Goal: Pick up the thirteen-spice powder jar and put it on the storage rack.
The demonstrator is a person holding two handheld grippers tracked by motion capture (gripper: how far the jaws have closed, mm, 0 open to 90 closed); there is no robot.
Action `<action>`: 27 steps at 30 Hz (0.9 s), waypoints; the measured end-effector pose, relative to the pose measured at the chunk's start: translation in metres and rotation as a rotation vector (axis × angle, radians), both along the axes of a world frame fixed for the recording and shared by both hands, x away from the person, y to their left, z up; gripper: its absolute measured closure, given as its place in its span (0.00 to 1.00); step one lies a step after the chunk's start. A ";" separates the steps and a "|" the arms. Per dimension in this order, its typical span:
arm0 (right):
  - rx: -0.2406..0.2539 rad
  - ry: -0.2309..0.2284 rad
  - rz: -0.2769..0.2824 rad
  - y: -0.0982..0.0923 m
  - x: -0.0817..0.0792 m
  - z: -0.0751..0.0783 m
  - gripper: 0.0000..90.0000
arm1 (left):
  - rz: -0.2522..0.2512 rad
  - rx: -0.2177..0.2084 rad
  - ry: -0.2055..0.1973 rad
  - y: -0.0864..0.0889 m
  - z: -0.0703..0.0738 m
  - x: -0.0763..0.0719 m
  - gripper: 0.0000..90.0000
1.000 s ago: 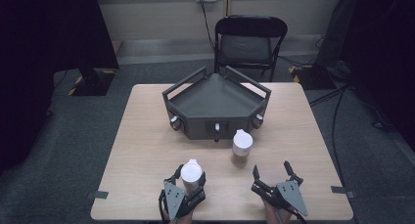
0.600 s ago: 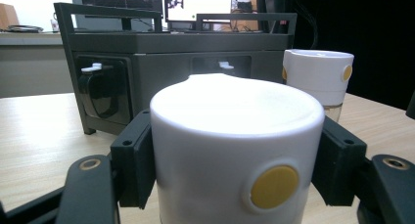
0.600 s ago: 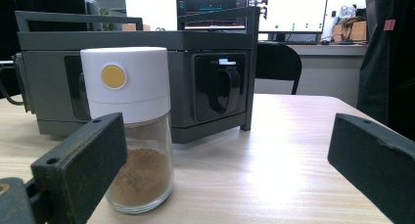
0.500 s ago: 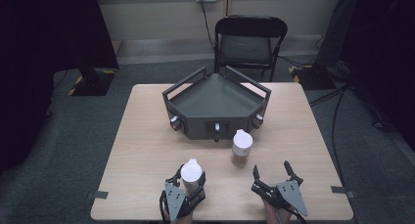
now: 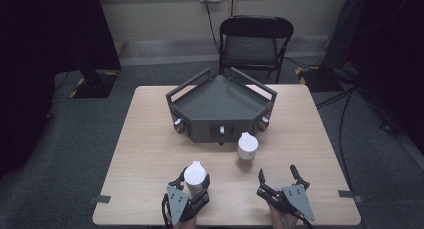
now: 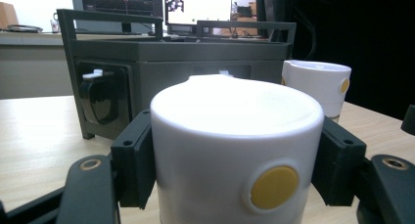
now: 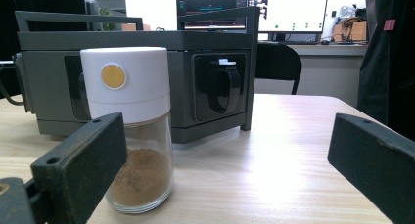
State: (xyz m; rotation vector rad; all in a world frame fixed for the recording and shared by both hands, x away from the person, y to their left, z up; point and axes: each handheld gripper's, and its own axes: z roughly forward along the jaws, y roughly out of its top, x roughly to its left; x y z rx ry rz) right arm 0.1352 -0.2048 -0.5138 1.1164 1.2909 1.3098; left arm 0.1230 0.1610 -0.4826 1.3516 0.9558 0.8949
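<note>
A spice jar with a white cap and a yellow dot (image 6: 235, 155) stands near the table's front edge, and my left gripper (image 5: 194, 181) is shut on it, its black pads (image 6: 134, 165) pressing the cap's sides. A second jar (image 5: 247, 150), white-capped with brown powder in its glass body (image 7: 139, 180), stands upright to the right, closer to the grey box. My right gripper (image 5: 276, 171) rests on the table in front of that jar and slightly to its right, open, with nothing between its pads (image 7: 83, 155).
A dark grey wedge-shaped box (image 5: 220, 106) with a rail on top and sockets on its front faces sits mid-table behind both jars. A black folding chair (image 5: 255, 44) stands beyond the far edge. Cables (image 5: 350, 109) run over the floor at the right.
</note>
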 end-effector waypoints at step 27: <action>0.000 0.001 -0.002 0.000 0.000 0.000 0.00 | -0.074 0.036 -0.021 0.015 0.018 0.012 0.34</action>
